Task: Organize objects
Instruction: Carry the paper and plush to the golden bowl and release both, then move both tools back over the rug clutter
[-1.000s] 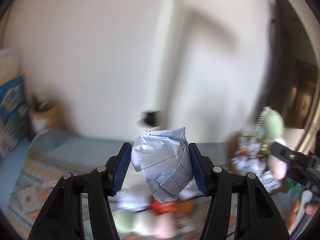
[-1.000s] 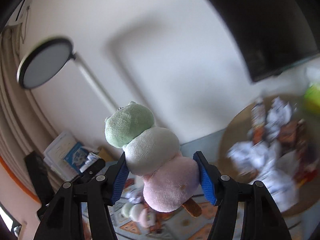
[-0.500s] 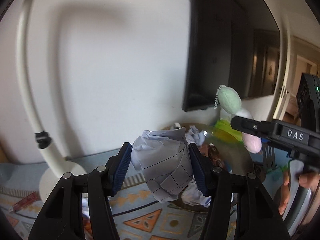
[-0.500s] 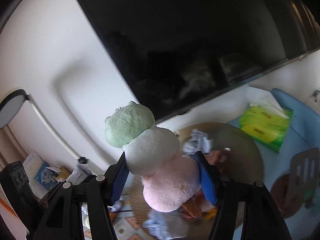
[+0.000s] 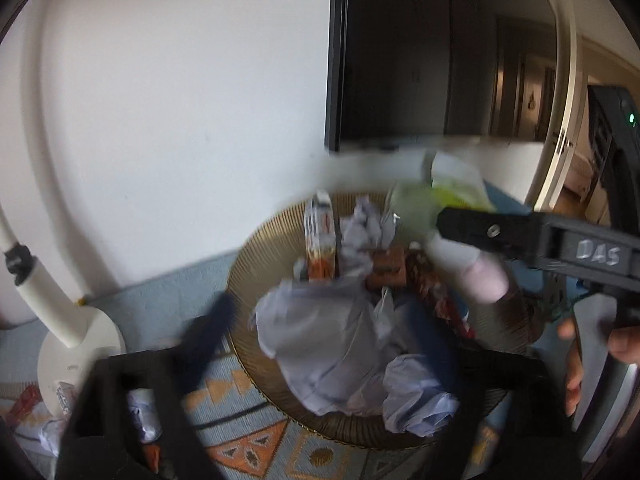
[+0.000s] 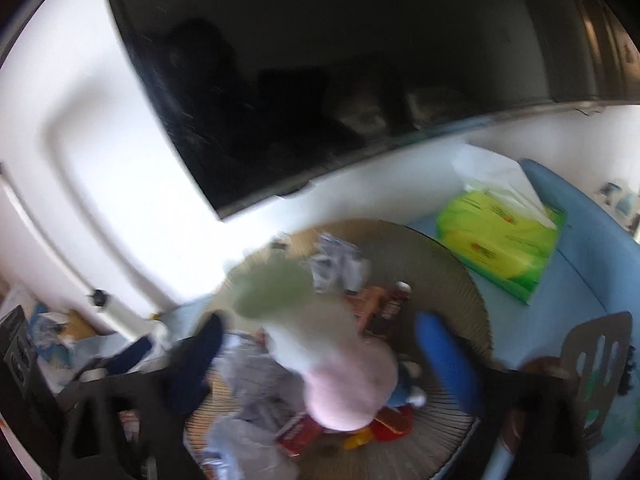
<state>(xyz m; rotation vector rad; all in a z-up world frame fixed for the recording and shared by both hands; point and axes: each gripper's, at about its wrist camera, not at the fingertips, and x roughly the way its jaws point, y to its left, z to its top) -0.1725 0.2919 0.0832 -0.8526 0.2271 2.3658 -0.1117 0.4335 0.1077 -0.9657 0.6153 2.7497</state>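
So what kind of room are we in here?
Probably a living room: a wall-mounted television, a patterned rug and a floor lamp beside a round woven tray of crumpled paper and toys.

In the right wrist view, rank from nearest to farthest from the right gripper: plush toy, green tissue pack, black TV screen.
1. Pastel plush toy: between the open right gripper's fingers, over the round tray.
2. Green tissue pack: upper right, beyond the tray.
3. Black TV screen: on the wall, top.
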